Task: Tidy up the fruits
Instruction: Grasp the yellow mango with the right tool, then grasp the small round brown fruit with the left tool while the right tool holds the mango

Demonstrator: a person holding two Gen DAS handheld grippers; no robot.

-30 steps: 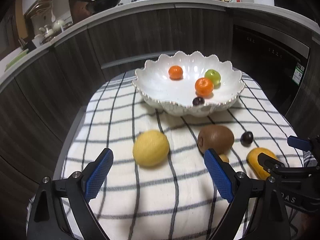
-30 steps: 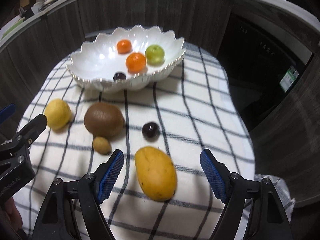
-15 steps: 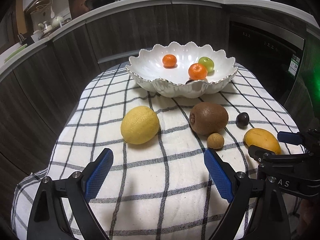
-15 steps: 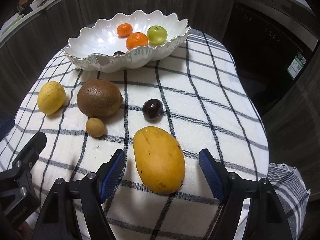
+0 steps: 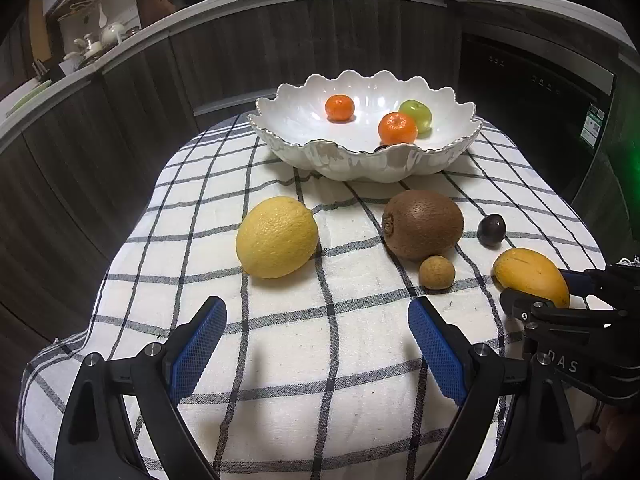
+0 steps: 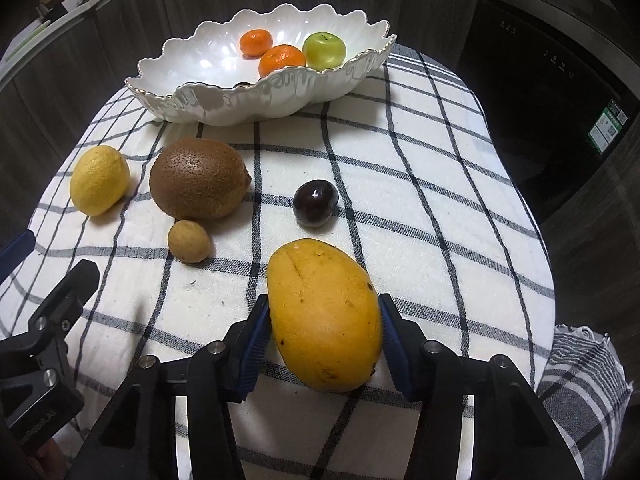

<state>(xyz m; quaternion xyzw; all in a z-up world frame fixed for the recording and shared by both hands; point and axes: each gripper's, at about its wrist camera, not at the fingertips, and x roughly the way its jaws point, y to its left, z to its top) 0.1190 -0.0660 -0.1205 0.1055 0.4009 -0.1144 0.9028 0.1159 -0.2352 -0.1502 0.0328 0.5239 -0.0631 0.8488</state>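
A white scalloped bowl (image 5: pixel 352 160) (image 6: pixel 224 108) holds two mandarins (image 6: pixel 282 60), a green apple (image 6: pixel 324 51) and a dark plum. On the checked cloth lie a lemon (image 5: pixel 277 237) (image 6: pixel 99 179), a kiwi (image 5: pixel 422 224) (image 6: pixel 198 179), a small brown longan (image 5: pixel 437 273) (image 6: pixel 189 241), a dark plum (image 5: pixel 491 230) (image 6: pixel 316 202) and a yellow mango (image 6: pixel 324 314) (image 5: pixel 530 276). My right gripper (image 6: pixel 322 336) has its pads against both sides of the mango, which rests on the cloth. My left gripper (image 5: pixel 316 344) is open and empty, near the lemon.
The checked cloth (image 5: pixel 320 340) covers a small rounded table that drops off on all sides. Dark cabinets and a kitchen counter (image 5: pixel 280 0) curve behind it. A dark appliance (image 6: pixel 540 92) stands to the right. A striped towel (image 6: pixel 580 384) hangs at the right edge.
My right gripper moved forward and down around the mango and closed its jaws onto it. My left gripper drew back and lowered slightly, staying open.
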